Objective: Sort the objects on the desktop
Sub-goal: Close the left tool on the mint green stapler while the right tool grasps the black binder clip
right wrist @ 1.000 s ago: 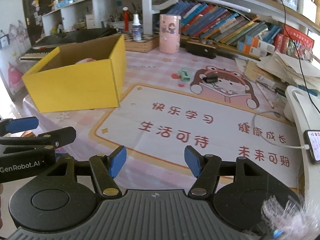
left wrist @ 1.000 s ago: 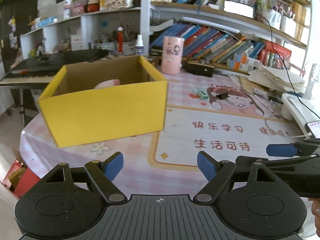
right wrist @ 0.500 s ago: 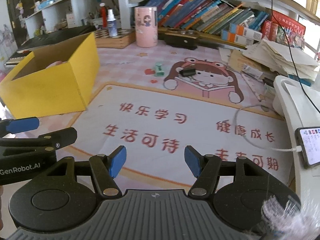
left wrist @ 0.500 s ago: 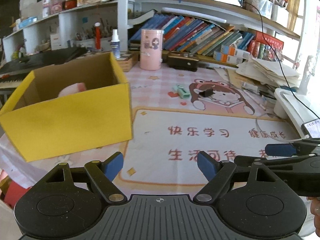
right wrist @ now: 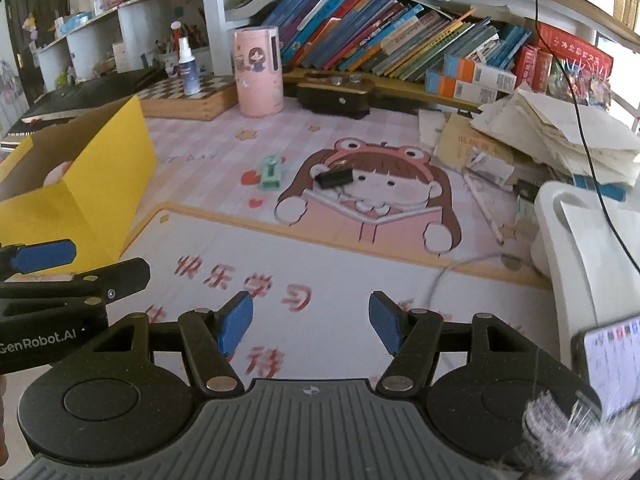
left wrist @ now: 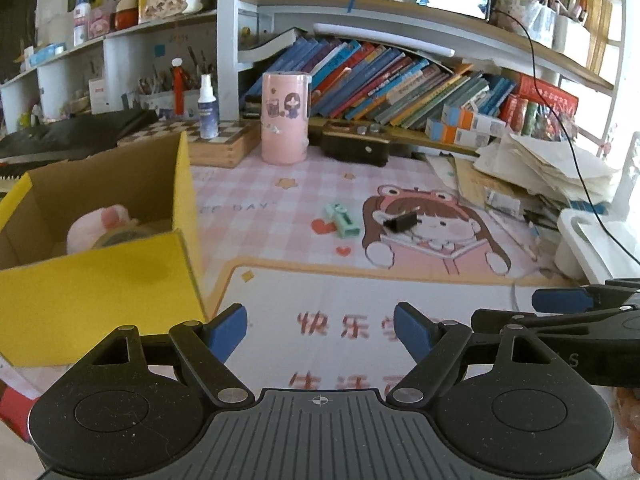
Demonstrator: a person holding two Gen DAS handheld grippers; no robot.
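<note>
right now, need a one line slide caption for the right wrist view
Open right gripper above the printed desk mat, facing a mint eraser and black clip, yellow box at left.

Leaning in rows on the shelf: books [left wrist: 384, 80]. Standing beside the wooden chessboard box [left wrist: 218, 142]: spray bottle [left wrist: 207, 106]. Lying piled at the right: loose papers [right wrist: 560, 136].

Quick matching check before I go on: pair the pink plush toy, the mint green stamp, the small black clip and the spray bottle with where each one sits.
Things:
1. pink plush toy
2. mint green stamp
3. small black clip
4. spray bottle

Places:
A. on the checkerboard box
B. on the cartoon girl's hair
C. inside the yellow box
D. beside a printed red heart

Pairs: 1-C, 2-D, 3-B, 4-A
</note>
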